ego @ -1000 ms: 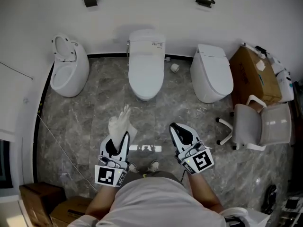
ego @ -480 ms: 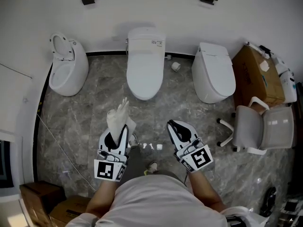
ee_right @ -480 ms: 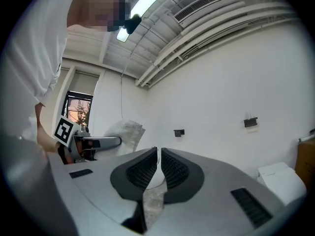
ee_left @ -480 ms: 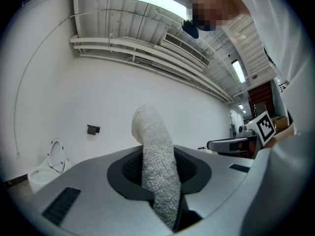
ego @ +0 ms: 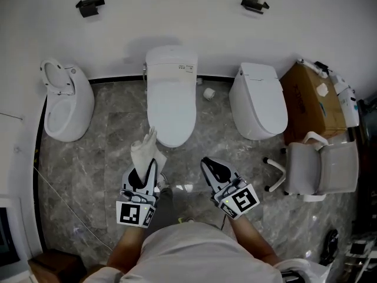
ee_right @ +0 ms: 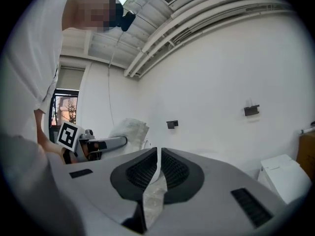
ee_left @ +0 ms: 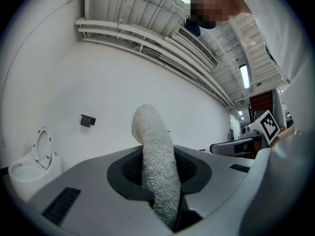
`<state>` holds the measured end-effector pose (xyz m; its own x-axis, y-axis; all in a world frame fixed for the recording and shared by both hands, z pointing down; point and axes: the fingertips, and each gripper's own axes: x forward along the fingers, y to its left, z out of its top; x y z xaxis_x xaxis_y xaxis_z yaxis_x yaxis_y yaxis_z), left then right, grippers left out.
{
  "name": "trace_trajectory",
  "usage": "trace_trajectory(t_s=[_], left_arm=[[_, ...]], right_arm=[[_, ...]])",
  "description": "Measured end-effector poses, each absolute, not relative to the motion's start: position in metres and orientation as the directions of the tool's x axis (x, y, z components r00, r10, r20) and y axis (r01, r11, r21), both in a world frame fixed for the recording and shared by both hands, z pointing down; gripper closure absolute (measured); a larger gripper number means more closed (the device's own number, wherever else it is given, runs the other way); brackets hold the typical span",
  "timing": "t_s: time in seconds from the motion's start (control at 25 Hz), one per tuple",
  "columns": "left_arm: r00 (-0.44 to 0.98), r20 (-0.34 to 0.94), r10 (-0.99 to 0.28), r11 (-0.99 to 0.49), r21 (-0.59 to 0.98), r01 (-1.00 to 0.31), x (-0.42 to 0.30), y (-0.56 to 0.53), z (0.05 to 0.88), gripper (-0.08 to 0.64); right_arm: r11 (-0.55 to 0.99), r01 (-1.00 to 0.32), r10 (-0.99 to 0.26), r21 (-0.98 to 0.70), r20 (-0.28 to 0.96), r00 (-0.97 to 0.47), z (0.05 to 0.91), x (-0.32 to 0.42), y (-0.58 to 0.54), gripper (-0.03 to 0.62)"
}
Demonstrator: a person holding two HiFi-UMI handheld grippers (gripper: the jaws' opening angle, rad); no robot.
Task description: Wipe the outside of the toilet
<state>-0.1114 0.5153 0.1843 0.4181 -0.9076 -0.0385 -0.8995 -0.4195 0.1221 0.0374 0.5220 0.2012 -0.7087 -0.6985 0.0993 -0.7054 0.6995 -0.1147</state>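
Three white toilets stand in a row against a white wall on a grey marbled floor [ego: 112, 140]. The middle toilet [ego: 171, 93], lid down, lies directly ahead of the person and between the two grippers' lines of reach. The left toilet [ego: 62, 108] has its seat raised. The right toilet [ego: 258, 102] is closed, with a cardboard box [ego: 312, 102] and a white chair [ego: 321, 167] just beside it. A small white roll [ego: 208, 93] lies on the floor between the middle and right toilets. Two black fittings [ego: 89, 5] are fixed to the wall above. The left gripper [ego: 147, 171] is held low in front of the middle toilet's bowl. Its fingers [ee_left: 88, 181] are clamped on a white terry cloth [ee_left: 157, 171], which stands up out of them and curls over at the top. In the head view the cloth's free end reaches close to the front rim of the middle toilet, but contact between the two cannot be confirmed. The right gripper [ego: 211, 167] is held level with the left and apart from it. Its fingers [ee_right: 211, 181] are brought together to a hairline slit with nothing held between them.
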Motion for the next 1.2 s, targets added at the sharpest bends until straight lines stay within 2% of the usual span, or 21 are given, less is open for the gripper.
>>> trace_trajectory(t_s=[0.28,0.52,0.88,1.2], left_arm=[[0.459,-0.051,-0.887,-0.462,0.142,-0.875,-0.161,0.401,0.164,0.448],[0.469,-0.039,-0.883,-0.466,0.2,-0.862,-0.181,0.34,0.171,0.448],[0.486,-0.022,-0.874,-0.471,0.288,-0.833,-0.147,0.265,0.177,0.448],[0.482,-0.025,-0.876,-0.462,0.332,-0.822,-0.091,0.172,0.167,0.446]], right_arm=[[0.685,-0.713,-0.707,-0.148,0.101,-0.7,0.18,-0.024,0.404,0.545],[0.699,-0.698,-0.692,-0.153,0.098,-0.715,0.175,-0.045,0.356,0.545],[0.654,-0.739,-0.732,-0.163,0.113,-0.672,0.183,-0.007,0.257,0.545],[0.722,-0.681,-0.673,-0.127,0.102,-0.733,0.184,0.016,0.14,0.545]])
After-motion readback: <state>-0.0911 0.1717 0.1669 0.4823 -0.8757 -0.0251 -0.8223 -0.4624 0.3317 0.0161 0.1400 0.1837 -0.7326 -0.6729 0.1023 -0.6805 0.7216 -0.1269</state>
